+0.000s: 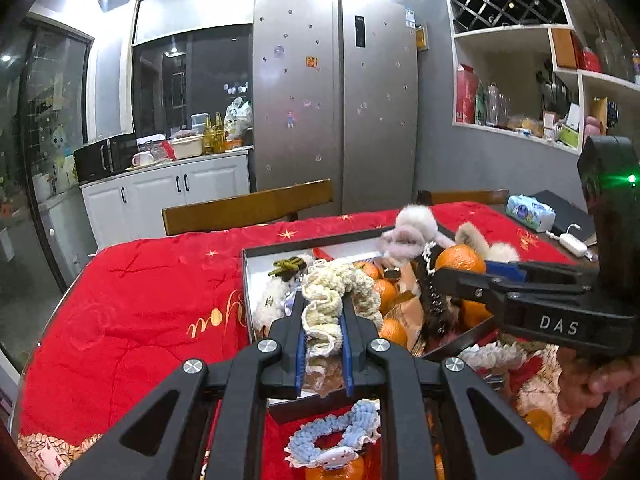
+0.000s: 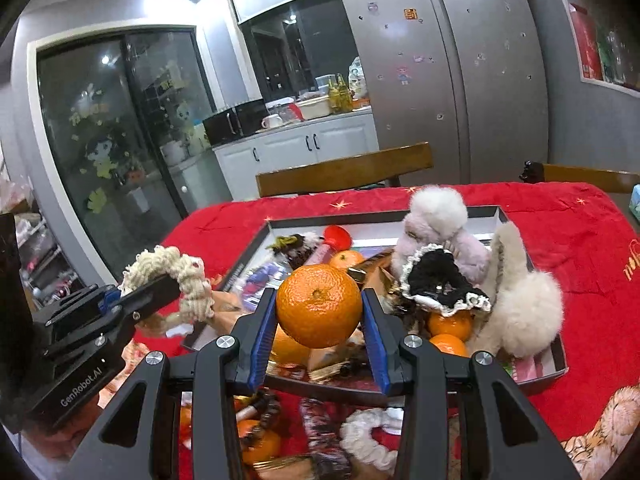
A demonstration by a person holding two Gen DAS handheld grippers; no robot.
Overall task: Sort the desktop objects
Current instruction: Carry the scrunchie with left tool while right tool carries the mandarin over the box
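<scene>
1. A red quilted cloth (image 1: 132,304) with gold stars and gold script covers the table and fills the lower half of both views.
2. On it lies a shallow grey-rimmed tray (image 2: 558,354), crowded with oranges, fluffy hair ties and small packets.
3. The left gripper (image 1: 323,312), at lower centre of the left wrist view, is clenched on a cream knitted scrunchie (image 1: 326,300), which hangs over the near part of the tray.
4. The right gripper (image 2: 320,312), at lower centre of its own view, grasps an orange (image 2: 319,306) between its blue pads, raised above the tray's near edge.
5. A blue-and-white scrunchie (image 1: 340,436) lies on the cloth at the bottom of the left view, resting on another orange.
6. Behind the table stand wooden chair backs (image 1: 248,206), and behind them a silver two-door fridge (image 1: 336,96) dotted with magnets.
7. At left in both views are white cabinets (image 1: 168,192) bearing a black microwave (image 1: 106,156) and bottles, beside dark glass sliding doors (image 2: 116,140).
8. White wall shelves (image 1: 516,40) with a wine rack fill the upper right of the left view.
</scene>
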